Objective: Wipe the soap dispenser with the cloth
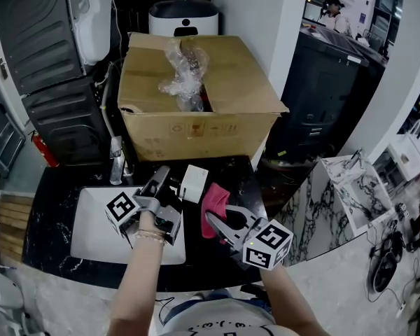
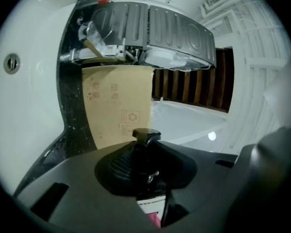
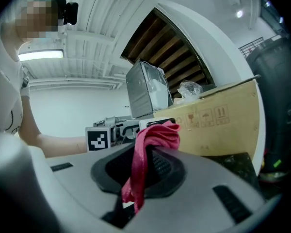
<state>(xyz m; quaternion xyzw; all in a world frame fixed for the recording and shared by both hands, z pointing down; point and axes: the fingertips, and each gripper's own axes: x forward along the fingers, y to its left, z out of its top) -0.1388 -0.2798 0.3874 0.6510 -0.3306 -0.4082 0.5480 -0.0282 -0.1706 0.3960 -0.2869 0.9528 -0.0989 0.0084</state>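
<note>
Left gripper view: our left hand-held gripper [image 2: 145,171] is clamped on the dispenser [image 2: 146,136], up by the sink's [image 1: 91,240] far right corner. Our right hand-held gripper [image 3: 144,169] is pinching the red cloth [image 3: 157,136], a bit further right of the sink, close beside the dispenser.

We see a pinkish-red cloth [image 1: 213,208] and a soap dispenser [image 2: 146,139] with a black pump top and a white label. The cardboard box [image 1: 196,117] is plain brown, the sink [image 1: 91,229] white, and the counter [image 1: 45,219] black with white flecks. The slab [image 1: 350,187] is white with black veins.
</note>
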